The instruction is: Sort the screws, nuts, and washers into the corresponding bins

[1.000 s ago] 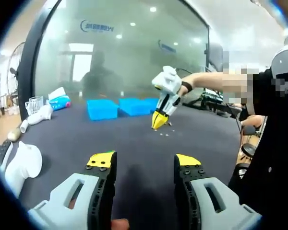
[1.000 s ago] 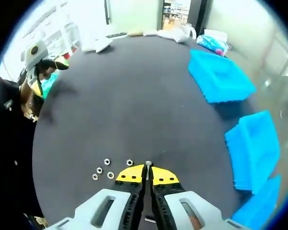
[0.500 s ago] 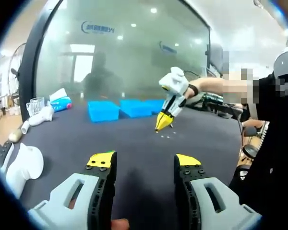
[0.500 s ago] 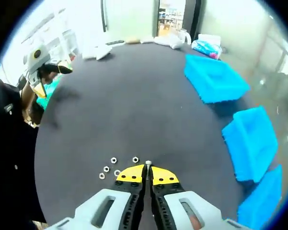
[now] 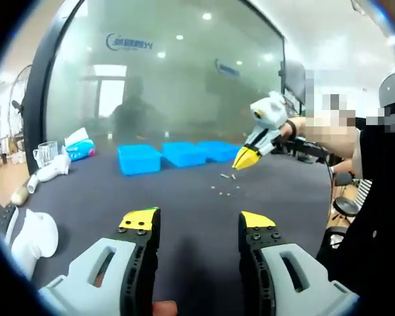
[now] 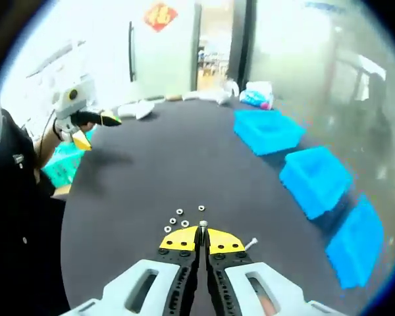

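- In the left gripper view, the left gripper (image 5: 196,224) hangs above the dark counter (image 5: 184,197) with its yellow-tipped jaws spread wide apart and nothing between them.
- In the right gripper view, the right gripper (image 6: 203,238) has its jaws pressed together on a small screw (image 6: 203,225), whose silver head pokes out at the yellow tips.
- In the left gripper view the right gripper (image 5: 245,158) shows raised off the counter, held by a person's hand (image 5: 301,126) reaching in from the right, its yellow tip pointing down and to the left.
- A small scatter of nuts and washers (image 6: 178,220) lies on the counter just ahead of the right gripper's tips; another loose screw (image 6: 251,244) lies just beside the right jaw.
- In the left gripper view the same loose parts (image 5: 225,186) lie on the counter below the raised right gripper.
- Three blue bins (image 6: 315,179) stand in a row along the counter's right side in the right gripper view, well apart from the loose parts.
- In the left gripper view the blue bins (image 5: 139,158) sit side by side at the far edge, in front of a glass wall (image 5: 171,72).
- The left gripper (image 6: 79,112) appears at the left of the right gripper view, held above the counter's edge.
- A white object (image 5: 33,236) rests on the counter at the left of the left gripper view; its kind cannot be told.
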